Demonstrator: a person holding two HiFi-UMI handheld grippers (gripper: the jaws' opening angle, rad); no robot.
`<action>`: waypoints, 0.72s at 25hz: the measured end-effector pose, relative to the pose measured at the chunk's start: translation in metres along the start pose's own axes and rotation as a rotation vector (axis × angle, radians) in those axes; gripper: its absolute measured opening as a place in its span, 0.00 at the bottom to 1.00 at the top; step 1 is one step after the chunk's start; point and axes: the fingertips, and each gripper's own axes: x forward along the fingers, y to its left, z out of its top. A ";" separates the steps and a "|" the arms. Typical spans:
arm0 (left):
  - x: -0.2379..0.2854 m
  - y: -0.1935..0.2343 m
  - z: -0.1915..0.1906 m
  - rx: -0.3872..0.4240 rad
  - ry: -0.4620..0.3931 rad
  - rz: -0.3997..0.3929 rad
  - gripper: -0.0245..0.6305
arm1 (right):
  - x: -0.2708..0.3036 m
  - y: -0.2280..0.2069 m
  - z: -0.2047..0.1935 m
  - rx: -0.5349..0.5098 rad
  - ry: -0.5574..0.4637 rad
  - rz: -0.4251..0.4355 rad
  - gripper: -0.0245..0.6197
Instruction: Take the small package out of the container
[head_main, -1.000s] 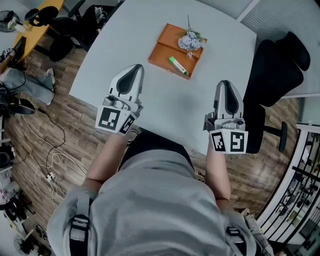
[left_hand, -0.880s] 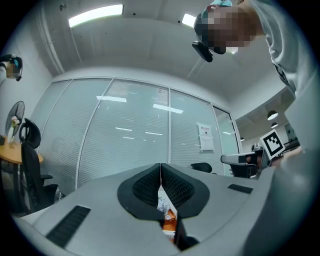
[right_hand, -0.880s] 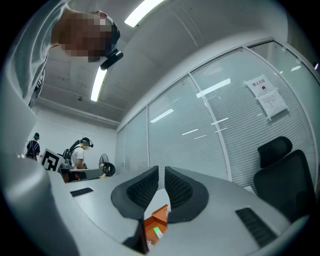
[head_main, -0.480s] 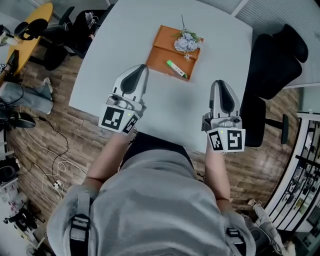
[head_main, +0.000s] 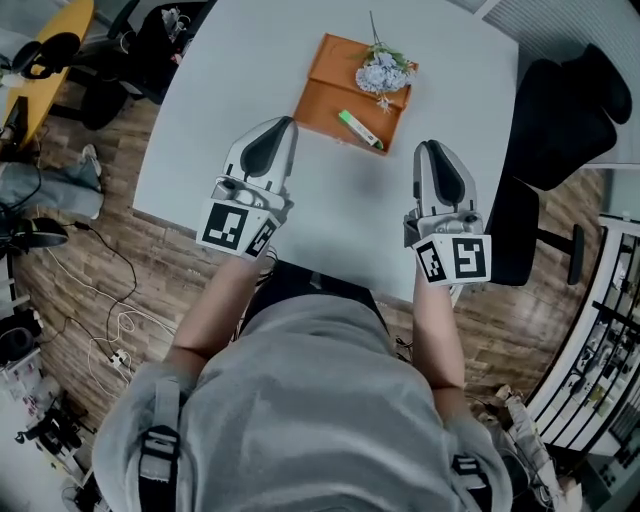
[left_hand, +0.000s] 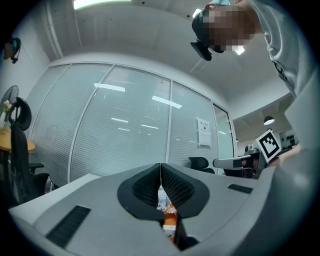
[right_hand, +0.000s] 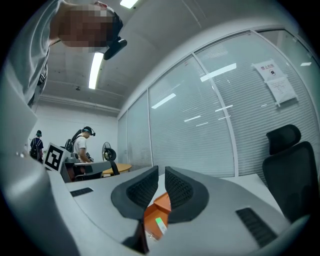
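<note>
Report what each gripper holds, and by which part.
Nothing is held. Left gripper jaws together, right gripper jaws barely apart; the small package lies in the container.

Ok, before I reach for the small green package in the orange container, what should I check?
1. Green package visible, lying in the orange container: ok.
2. Table bare between both claws and the container: ok.
3. Left claw open enough to grasp: not ok, jaws together, empty.
4. Right claw open enough to grasp: not ok, only a narrow gap, empty.
5. Flower bunch apart from the package: cannot tell, it lies very close.
</note>
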 end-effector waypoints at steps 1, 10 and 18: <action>0.003 0.003 -0.005 -0.003 0.005 0.001 0.07 | 0.005 -0.001 -0.007 0.009 0.013 0.005 0.14; 0.024 0.022 -0.050 -0.034 0.075 -0.004 0.07 | 0.068 -0.001 -0.115 0.089 0.252 0.116 0.14; 0.027 0.032 -0.070 -0.035 0.106 -0.002 0.07 | 0.103 -0.007 -0.205 -0.081 0.479 0.192 0.15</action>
